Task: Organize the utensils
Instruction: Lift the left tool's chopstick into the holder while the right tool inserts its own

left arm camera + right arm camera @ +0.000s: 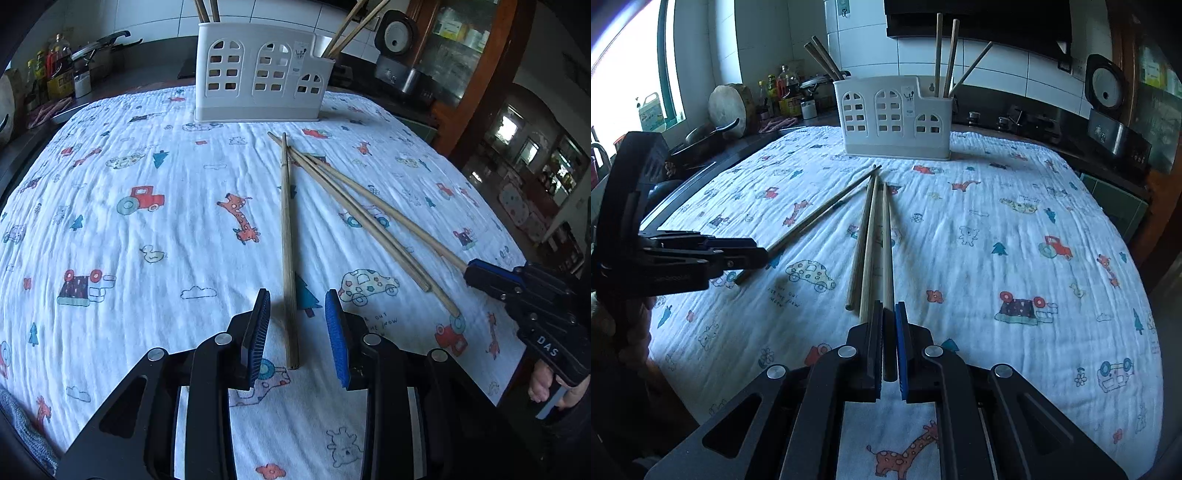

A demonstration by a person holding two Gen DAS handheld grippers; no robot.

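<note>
Several wooden chopsticks lie on the patterned cloth. In the left wrist view my left gripper (297, 299) is open, its jaws on either side of the near end of one chopstick (288, 236) that lies on the cloth. My right gripper (888, 310) is shut on the near end of another chopstick (886, 236); it shows at the right of the left wrist view (471, 271). Two more chopsticks (866, 240) lie just left of it. The white house-shaped utensil holder (262, 74) stands at the far side, with chopsticks upright in its end compartments; it also shows in the right wrist view (894, 114).
The cloth with printed cartoons (147, 206) covers the worktop. Bottles and a pot (66, 70) stand at the back left, a rice cooker (399, 51) at the back right. A round chopping board (731, 107) leans near the window.
</note>
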